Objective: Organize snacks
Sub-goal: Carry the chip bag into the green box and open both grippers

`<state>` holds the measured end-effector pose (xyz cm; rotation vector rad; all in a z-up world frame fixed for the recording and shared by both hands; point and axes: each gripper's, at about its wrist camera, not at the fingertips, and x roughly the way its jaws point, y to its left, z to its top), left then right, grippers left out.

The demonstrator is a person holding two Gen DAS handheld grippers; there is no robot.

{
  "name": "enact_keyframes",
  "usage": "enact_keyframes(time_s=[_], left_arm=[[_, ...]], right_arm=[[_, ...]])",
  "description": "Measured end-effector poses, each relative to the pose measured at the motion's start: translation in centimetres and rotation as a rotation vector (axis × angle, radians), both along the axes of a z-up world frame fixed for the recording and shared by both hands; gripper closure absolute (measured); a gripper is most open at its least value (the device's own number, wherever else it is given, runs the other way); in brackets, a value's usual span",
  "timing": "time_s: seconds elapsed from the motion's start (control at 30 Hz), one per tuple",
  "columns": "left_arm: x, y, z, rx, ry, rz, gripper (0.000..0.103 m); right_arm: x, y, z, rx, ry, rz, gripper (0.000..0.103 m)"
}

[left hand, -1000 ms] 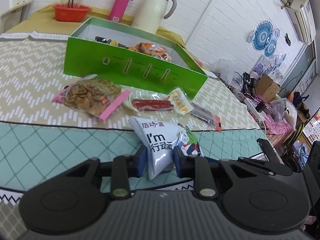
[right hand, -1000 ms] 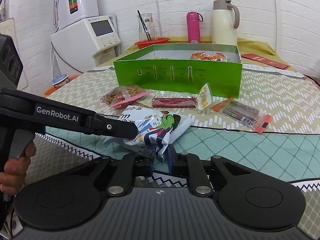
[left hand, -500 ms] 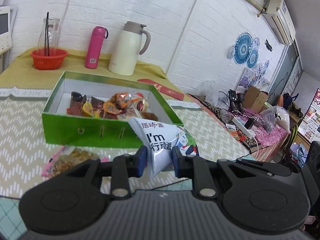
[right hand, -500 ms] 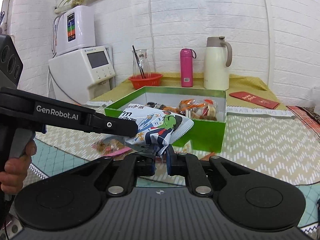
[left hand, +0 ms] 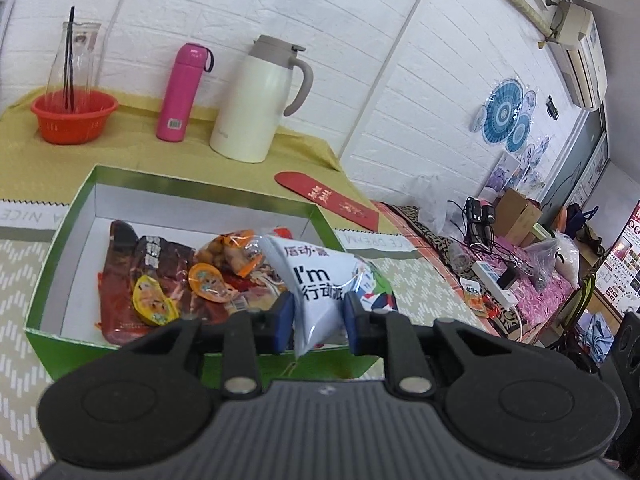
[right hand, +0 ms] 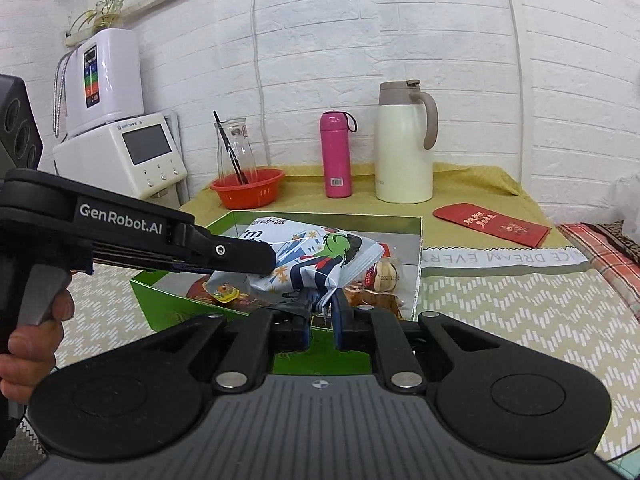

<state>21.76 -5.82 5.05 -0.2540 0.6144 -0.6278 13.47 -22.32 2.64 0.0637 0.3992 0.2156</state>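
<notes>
A white and blue snack bag (left hand: 320, 280) printed "I'm" hangs between both grippers above the near right part of the open green box (left hand: 60, 240). My left gripper (left hand: 318, 316) is shut on its lower end. My right gripper (right hand: 322, 314) is shut on its crimped corner; the bag (right hand: 312, 264) shows over the green box (right hand: 160, 304). The box holds several red and orange snack packets (left hand: 168, 276). The left gripper's arm (right hand: 140, 236) crosses the right wrist view from the left.
Behind the box stand a white thermos jug (left hand: 260, 100), a pink bottle (left hand: 182, 88), an orange bowl (left hand: 74, 116) with a glass carafe, and a red envelope (left hand: 326, 200). A white appliance (right hand: 120, 152) stands at far left. Cluttered goods lie past the table's right edge (left hand: 500, 264).
Both grippers have lifted the snack bag off the table and carried it forward over the green box. The loose snacks on the table have dropped out of view.
</notes>
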Motion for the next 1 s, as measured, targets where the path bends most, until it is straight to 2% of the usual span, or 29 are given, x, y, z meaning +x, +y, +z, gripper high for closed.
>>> enact_keyframes(time_s=[0.23, 0.3, 0.33, 0.37, 0.4, 0.43, 0.47, 0.53, 0.63, 1.0], left_arm=[[2.2, -0.3, -0.9, 0.008, 0.023, 0.003, 0.083], [2.7, -0.5, -1.2, 0.029, 0.026, 0.024, 0.077], [2.8, -0.5, -1.3, 0.036, 0.023, 0.042, 0.046], [2.7, -0.3, -1.5, 0.029, 0.013, 0.065, 0.029], [2.4, 0.1, -1.6, 0.006, -0.009, 0.094, 0.028], [2.2, 0.3, -1.6, -0.005, -0.024, 0.113, 0.021], [1.9, 0.5, -1.5, -0.005, -0.035, 0.125, 0.007], [1.5, 0.5, -1.3, 0.021, -0.067, 0.158, 0.007], [1.0, 0.3, -0.9, 0.087, -0.081, 0.183, 0.007], [-1.5, 1.2, 0.7, 0.096, -0.093, 0.186, 0.007]], right_arm=[[1.9, -0.2, -0.6, -0.015, 0.023, -0.003, 0.082], [2.4, -0.1, -0.9, -0.039, 0.019, 0.005, 0.067], [2.5, 0.0, -1.1, -0.053, 0.015, 0.007, 0.051], [2.6, 0.0, -1.2, -0.064, 0.008, 0.015, 0.021], [2.4, 0.1, -1.2, -0.073, -0.001, 0.016, 0.007], [2.1, 0.1, -1.3, -0.080, -0.024, 0.012, 0.000], [1.7, 0.2, -1.4, -0.086, -0.051, 0.009, 0.000], [1.4, 0.4, -1.5, -0.109, -0.079, 0.004, 0.000], [1.4, 0.6, -1.7, -0.113, -0.068, 0.014, 0.000], [-0.5, 1.2, -0.3, -0.108, -0.086, 0.005, 0.000]])
